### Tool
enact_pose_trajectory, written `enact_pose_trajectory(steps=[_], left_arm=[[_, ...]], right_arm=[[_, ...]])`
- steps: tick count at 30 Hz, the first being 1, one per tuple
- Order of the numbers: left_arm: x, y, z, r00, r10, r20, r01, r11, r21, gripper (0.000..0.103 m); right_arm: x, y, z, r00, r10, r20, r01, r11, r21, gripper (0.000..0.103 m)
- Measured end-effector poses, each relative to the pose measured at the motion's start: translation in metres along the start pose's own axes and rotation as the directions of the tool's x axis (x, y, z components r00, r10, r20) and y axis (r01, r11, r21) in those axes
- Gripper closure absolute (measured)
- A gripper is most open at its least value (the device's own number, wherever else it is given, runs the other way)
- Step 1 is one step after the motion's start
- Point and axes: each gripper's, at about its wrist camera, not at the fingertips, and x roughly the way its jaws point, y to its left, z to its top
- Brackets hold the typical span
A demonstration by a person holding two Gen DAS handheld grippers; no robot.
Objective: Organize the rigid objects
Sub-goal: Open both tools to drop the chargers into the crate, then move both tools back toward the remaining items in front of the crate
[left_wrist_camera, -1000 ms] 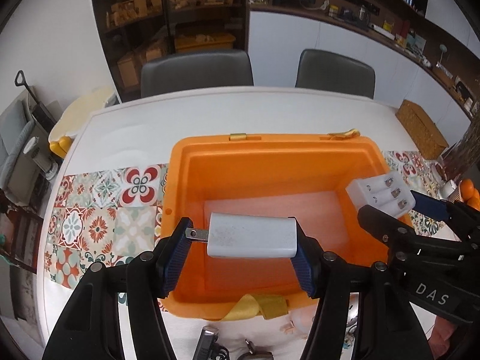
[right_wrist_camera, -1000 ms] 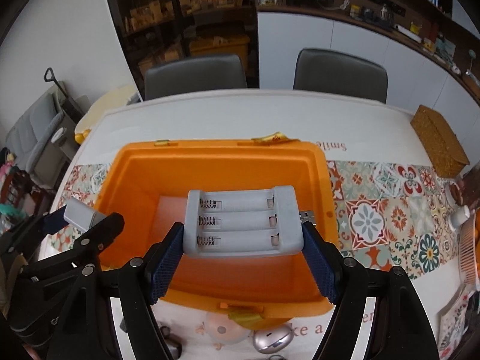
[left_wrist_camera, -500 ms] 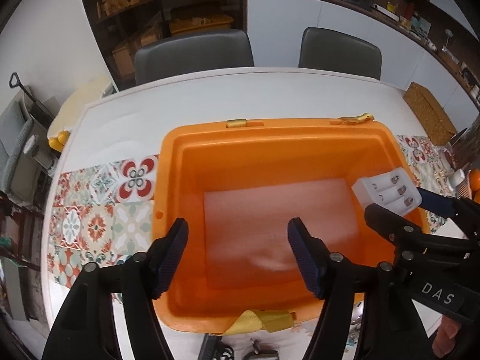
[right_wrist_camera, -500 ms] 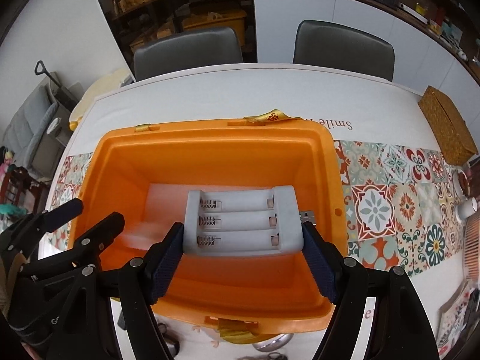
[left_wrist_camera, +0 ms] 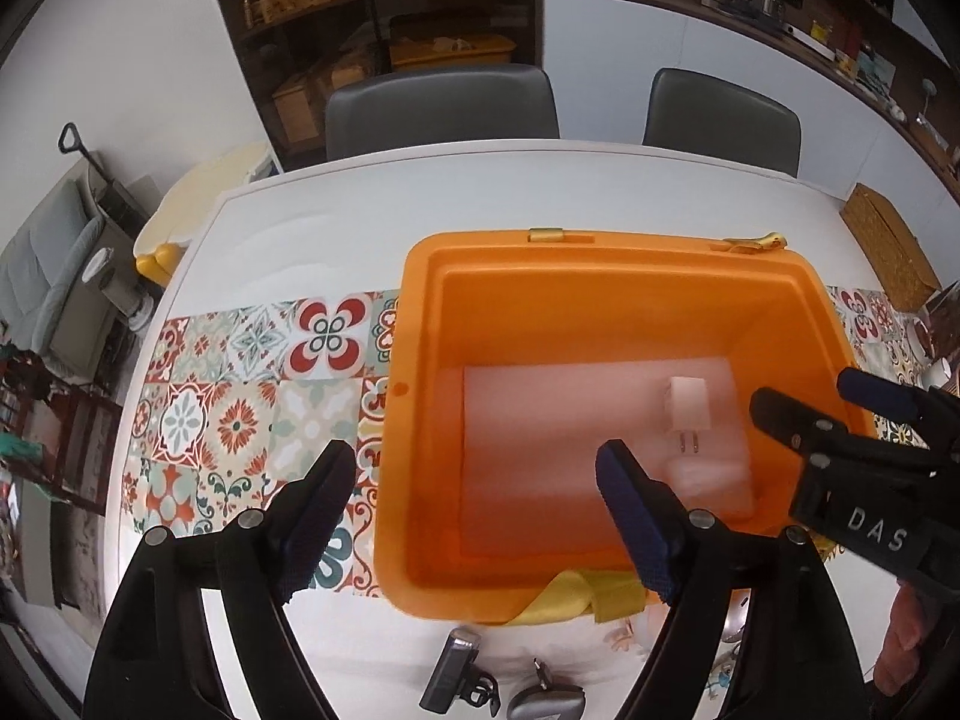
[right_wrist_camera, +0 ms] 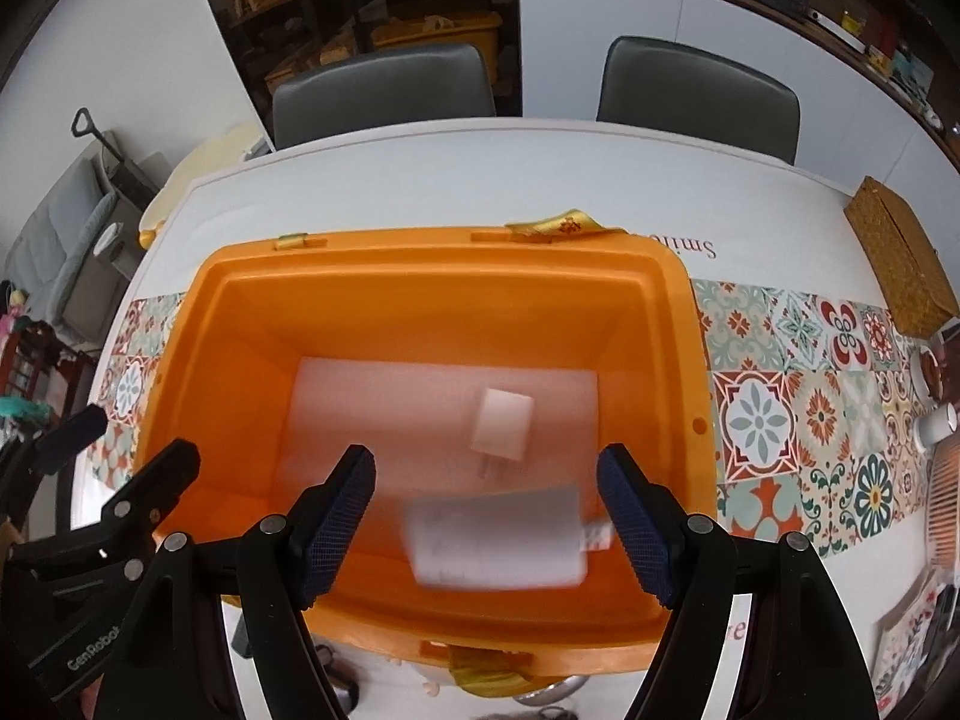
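An orange bin [left_wrist_camera: 414, 324] [right_wrist_camera: 678, 312] stands on the table with a pale foam sheet on its floor. A white plug adapter [left_wrist_camera: 686, 410] [right_wrist_camera: 503, 423] lies on the foam. A white battery holder [right_wrist_camera: 495, 537] is blurred in the bin below my right gripper, and shows faintly in the left wrist view [left_wrist_camera: 711, 480]. My left gripper [left_wrist_camera: 474, 510] is open and empty above the bin's near left edge. My right gripper [right_wrist_camera: 486, 516] is open above the bin's near side; it also shows in the left wrist view [left_wrist_camera: 840, 402].
Small metal and grey objects [left_wrist_camera: 456, 675] lie on the table in front of the bin. A yellow strap [left_wrist_camera: 576, 597] hangs over the near rim. A woven box [right_wrist_camera: 900, 258] sits far right. Two grey chairs [left_wrist_camera: 441, 102] stand behind the table.
My left gripper opened and dropped the plug adapter into the bin. My right gripper then opened and let go of the battery holder, which is falling into the bin.
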Motion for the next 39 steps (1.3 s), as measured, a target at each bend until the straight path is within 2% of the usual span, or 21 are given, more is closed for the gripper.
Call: enact_pose_trajectory(steps=[3,10,17,24,28,33,39], left_arm=[[-0.004,0.003,-0.005,1.000,-0.002,0.005,0.002,1.000,-0.009,0.021],[-0.019,0.009,-0.022,0.999,-0.028,0.030,0.030,0.999,-0.044,0.020],[-0.043,0.010,-0.039,0.996,-0.028,0.084,0.032,0.998,-0.050,0.020],[-0.064,0.007,-0.059,0.992,-0.036,0.120,0.042,0.998,-0.053,0.020],[-0.074,0.007,-0.072,0.990,-0.054,0.130,0.063,0.996,-0.064,0.020],[-0.081,0.002,-0.089,0.987,-0.041,0.154,0.049,0.998,-0.050,0.020],[-0.083,-0.004,-0.106,0.983,-0.065,0.169,0.072,0.997,-0.034,0.020]], right_arm=[[-0.004,0.000,-0.002,1.000,0.000,0.013,0.000,1.000,0.003,0.020],[-0.025,-0.004,-0.017,0.999,-0.024,0.049,0.022,0.999,0.032,0.020],[-0.060,-0.010,-0.042,0.989,-0.030,0.143,0.021,0.998,0.065,0.020],[-0.083,-0.012,-0.067,0.981,-0.026,0.192,0.013,0.997,0.072,0.020],[-0.092,-0.015,-0.081,0.978,-0.022,0.208,0.005,0.997,0.083,0.020],[-0.100,-0.017,-0.099,0.972,-0.017,0.236,-0.003,0.997,0.082,0.020],[-0.102,-0.013,-0.116,0.968,-0.011,0.252,0.000,0.999,0.045,0.020]])
